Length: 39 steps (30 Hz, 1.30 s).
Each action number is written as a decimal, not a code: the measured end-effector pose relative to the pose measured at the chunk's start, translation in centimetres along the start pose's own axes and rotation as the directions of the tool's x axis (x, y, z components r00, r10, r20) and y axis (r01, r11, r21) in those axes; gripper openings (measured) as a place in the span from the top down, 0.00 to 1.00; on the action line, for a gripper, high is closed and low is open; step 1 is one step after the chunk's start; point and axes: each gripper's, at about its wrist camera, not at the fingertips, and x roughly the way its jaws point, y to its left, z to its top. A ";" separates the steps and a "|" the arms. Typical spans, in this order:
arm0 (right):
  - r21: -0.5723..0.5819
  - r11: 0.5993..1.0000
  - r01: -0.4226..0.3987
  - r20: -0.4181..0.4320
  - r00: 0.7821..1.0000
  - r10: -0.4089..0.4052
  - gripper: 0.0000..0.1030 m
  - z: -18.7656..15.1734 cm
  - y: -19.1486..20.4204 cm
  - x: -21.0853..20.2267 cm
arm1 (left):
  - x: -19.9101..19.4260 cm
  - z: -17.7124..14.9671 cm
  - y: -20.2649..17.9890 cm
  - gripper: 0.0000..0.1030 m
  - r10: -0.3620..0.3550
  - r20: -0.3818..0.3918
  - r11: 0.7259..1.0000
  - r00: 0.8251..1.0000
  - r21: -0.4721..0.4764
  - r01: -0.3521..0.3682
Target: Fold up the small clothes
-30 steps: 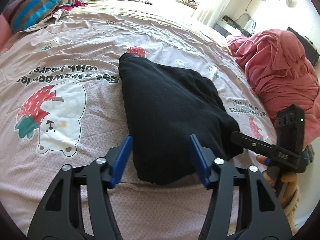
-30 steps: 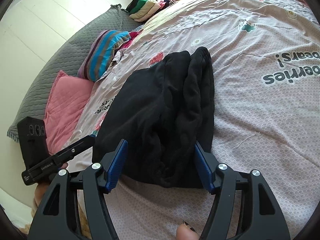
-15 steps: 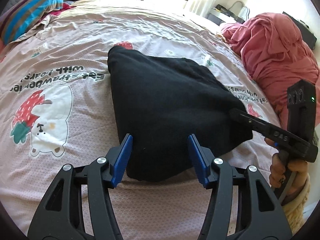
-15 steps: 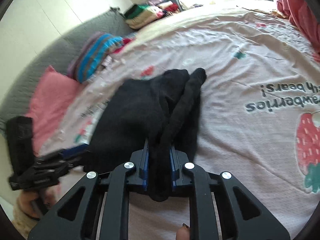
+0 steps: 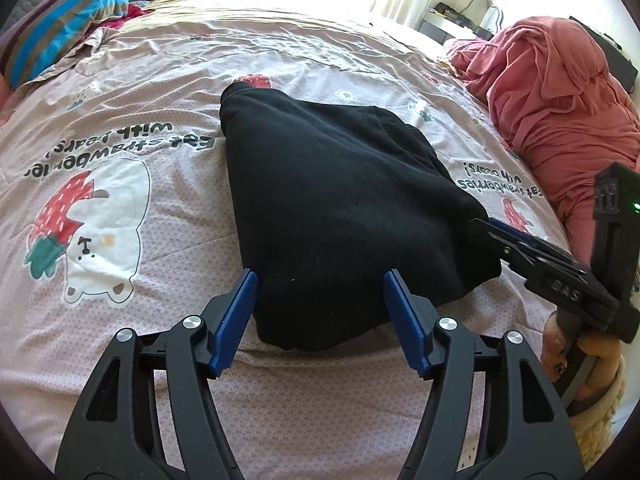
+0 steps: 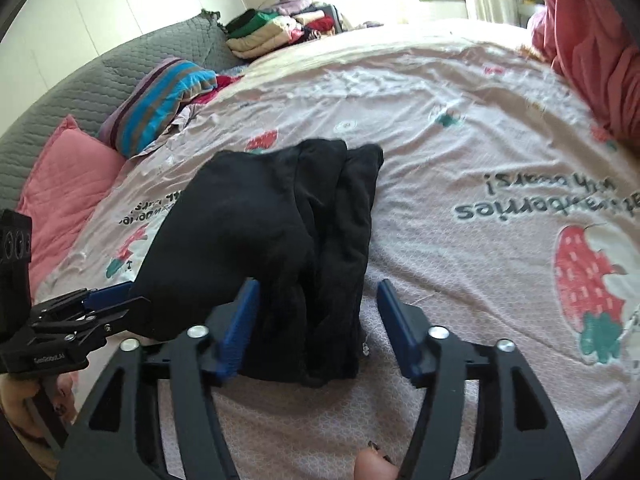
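The left claw (image 5: 320, 280) is being held low over the bed (image 5: 160, 360), pointing down at the near edge of the cloth (image 5: 340, 200). Its jaws are being kept apart and have just been opening wider. The near left corner of the cloth is lying between them, but it is not being squeezed. It looks as if the corner is being let go so it can rest flat.

The black cloth is lying in the middle of the bed. It is already folded into a thick bundle, with long folds running away from the claws. It is likely being left there so the fold can be checked or one more fold can be made.

The right claw (image 6: 318, 286) is being held at the near right corner. Its jaws are also apart and have just been opening. The folded end of the cloth is sitting between the pads, and nothing is being pinched. The two claws are being kept one at each corner, so both ends can be lifted together.

Far to the right, a red heap (image 5: 560, 100) is lying at the side of the bed, well apart from the cloth.
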 end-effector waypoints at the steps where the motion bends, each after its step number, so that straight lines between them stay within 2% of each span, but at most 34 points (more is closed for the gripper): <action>1: -0.010 1.000 0.019 0.012 1.000 -0.019 0.35 0.0 0.2 -0.3 | 0.0 0.0 0.0 0.45 -0.002 0.001 1.000 1.000 -0.002 0.002; 2: -0.016 0.999 0.031 0.019 0.999 -0.031 0.29 0.0 0.3 -0.4 | -0.1 -0.1 0.1 0.44 -0.005 0.002 1.000 1.000 -0.003 0.005; 4: -0.035 0.998 0.056 0.048 0.997 -0.054 0.25 -0.1 0.7 -1.2 | -0.3 -0.2 0.2 0.43 -0.009 0.004 1.000 1.000 -0.005 0.009; 7: -0.067 0.993 0.099 0.094 0.991 -0.093 0.12 -0.4 1.4 -2.5 | -0.8 -0.4 0.2 0.40 -0.016 0.012 1.000 1.000 -0.009 0.016; 11: -0.099 0.983 0.156 0.169 0.976 -0.138 0.04 -1.1 2.3 -4.6 | -2.1 -0.5 0.2 0.34 -0.012 0.043 1.000 0.999 -0.007 0.012; 15: -0.103 0.975 0.198 0.244 0.955 -0.168 0.04 -2.0 3.0 -6.4 | -3.6 -0.7 0.4 0.20 -0.003 0.082 1.000 0.997 -0.001 0.003; 18: -0.094 0.976 0.197 0.286 0.944 -0.163 0.04 -2.5 3.3 -7.9 | -4.9 -1.0 0.8 0.09 0.003 0.113 1.000 0.994 -0.003 -0.002; 26: -0.069 0.984 0.163 0.340 0.931 -0.130 0.04 -3.7 4.5 -10.4 | -8.0 -2.2 1.6 0.09 0.027 0.180 1.000 0.983 -0.004 -0.027; 33: -0.078 0.982 0.174 0.369 0.920 -0.134 0.04 -5.1 6.4 -11.9 | -10.4 -4.0 2.5 0.09 0.043 0.222 0.999 0.974 -0.004 -0.043; 39: -0.079 0.979 0.187 0.366 0.919 -0.147 0.04 -7.0 7.5 -12.2 | -11.7 -5.6 3.0 0.09 0.063 0.249 0.998 0.966 0.004 -0.065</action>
